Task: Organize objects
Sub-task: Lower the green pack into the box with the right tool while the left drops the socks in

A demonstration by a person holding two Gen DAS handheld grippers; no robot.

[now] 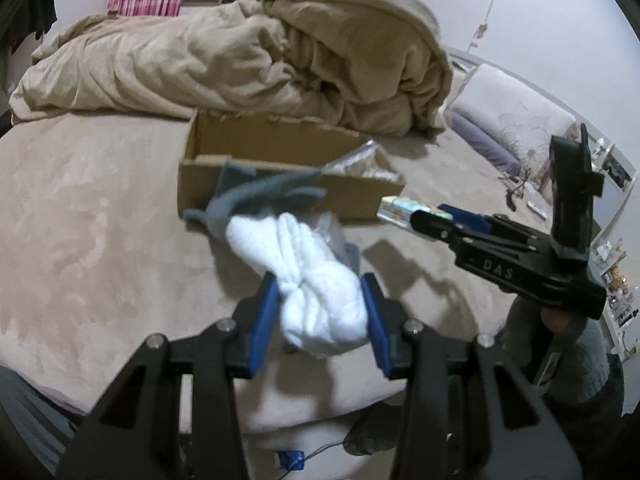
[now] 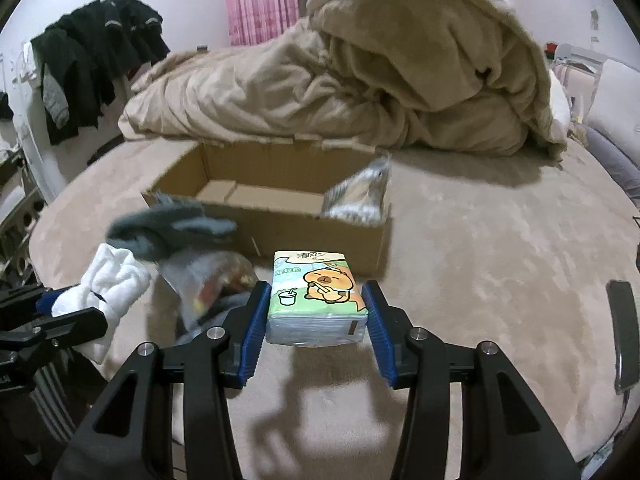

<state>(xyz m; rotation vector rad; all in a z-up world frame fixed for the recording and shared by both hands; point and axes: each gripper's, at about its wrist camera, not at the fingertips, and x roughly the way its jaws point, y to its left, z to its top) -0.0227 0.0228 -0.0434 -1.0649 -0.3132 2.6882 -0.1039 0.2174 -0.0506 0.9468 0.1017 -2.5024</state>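
My left gripper is shut on a rolled white cloth, held above the bed; the cloth also shows in the right wrist view. My right gripper is shut on a tissue pack with a cartoon print, held in front of an open cardboard box. In the left wrist view the right gripper holds the pack by the box's right end. A grey cloth drapes over the box's front wall. A clear packet lies in the box's right end.
A clear plastic bag with coloured items lies between the white cloth and the tissue pack. A heaped beige duvet lies behind the box. Dark clothes hang at the left. A phone lies at the bed's right edge.
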